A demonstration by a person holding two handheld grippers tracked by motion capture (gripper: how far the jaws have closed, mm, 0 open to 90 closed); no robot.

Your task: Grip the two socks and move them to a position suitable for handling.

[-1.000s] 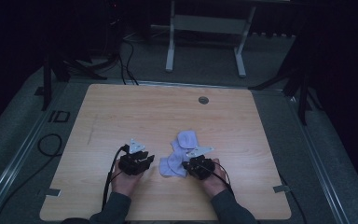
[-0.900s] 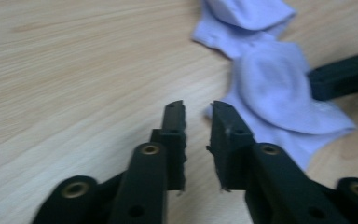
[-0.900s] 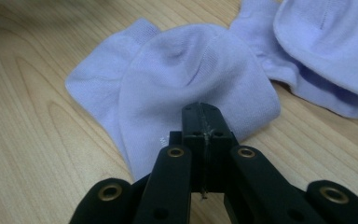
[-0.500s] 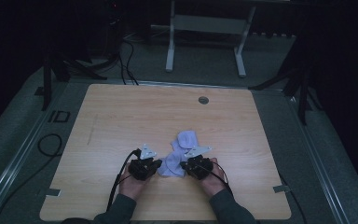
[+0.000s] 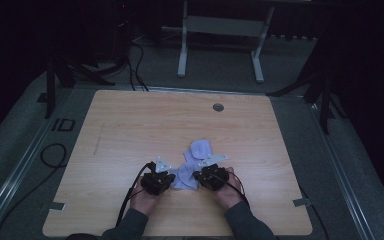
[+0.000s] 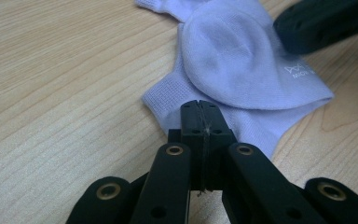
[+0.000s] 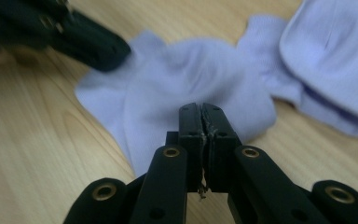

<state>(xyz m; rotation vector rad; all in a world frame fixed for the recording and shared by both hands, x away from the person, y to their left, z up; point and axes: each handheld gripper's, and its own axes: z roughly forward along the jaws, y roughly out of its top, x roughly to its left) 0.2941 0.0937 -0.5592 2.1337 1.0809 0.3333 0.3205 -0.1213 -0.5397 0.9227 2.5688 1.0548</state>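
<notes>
Two pale lilac socks lie on the wooden table. The near sock lies between my two grippers; the far sock touches it just beyond. My left gripper is shut, with its tips on the near sock's ribbed cuff. My right gripper sits at the opposite edge of the same sock. Its jaws have just been opening a hair, leaving a thin slit, and the tips still press into the fabric. Each gripper view shows the other gripper past the sock.
The table has a round cable hole at the back and tape strips at its front corners. Cables trail from both grippers toward the front edge. A metal stand is on the floor beyond the table.
My left hand has moved right to the near sock and its jaws have closed on the cuff. My right hand has stayed at the sock's other side.
</notes>
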